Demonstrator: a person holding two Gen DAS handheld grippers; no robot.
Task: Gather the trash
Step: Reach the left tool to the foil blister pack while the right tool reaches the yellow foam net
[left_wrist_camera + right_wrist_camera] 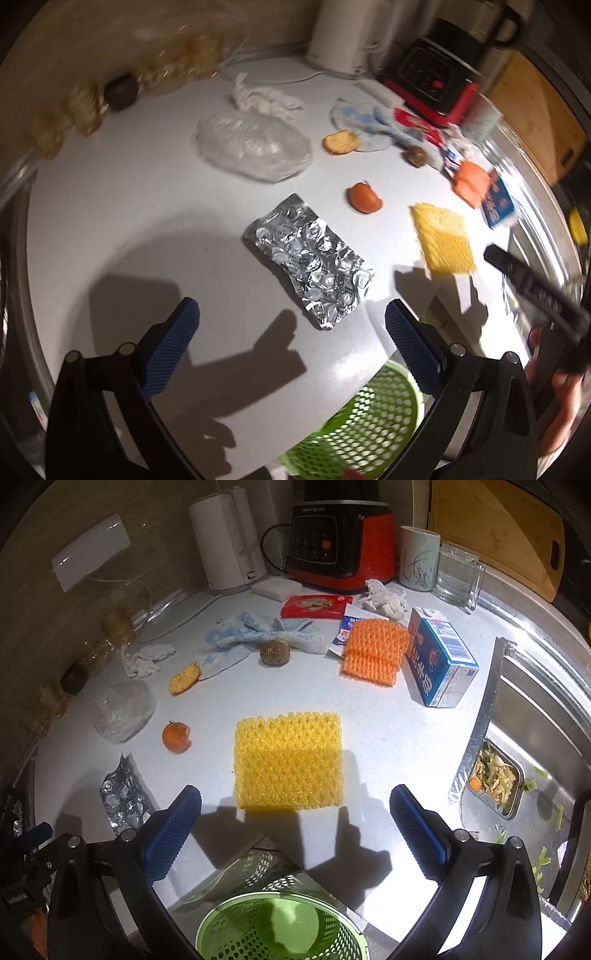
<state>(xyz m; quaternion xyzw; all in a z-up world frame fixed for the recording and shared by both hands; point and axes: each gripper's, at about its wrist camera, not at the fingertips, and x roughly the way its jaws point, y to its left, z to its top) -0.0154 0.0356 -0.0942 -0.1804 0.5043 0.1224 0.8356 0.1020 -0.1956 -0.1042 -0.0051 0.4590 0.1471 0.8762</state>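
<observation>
Left gripper (291, 325): blue ribbed pads spread wide, nothing between them, held above the white bench (147, 221).
Right gripper (295, 812): pads likewise well apart, empty.
Silver crumpled foil blister pack (310, 264): flat on the bench, just ahead of the left gripper, its near corner between the pad tips.
Yellow foam mesh fruit sleeve (288, 760): flat on the bench, centred just ahead of the right gripper, near edge almost level with the pad tips.
Green perforated plastic basket (277, 930): below the bench edge, under both grippers.
Other trash: orange peel piece (176, 736), clear crumpled plastic bag (255, 146), orange foam mesh sleeve (373, 650), blue-and-white carton (439, 661).
Writing: red-and-black appliance (340, 542) reads "Joyoung"; carton print is Chinese, not legible.
</observation>
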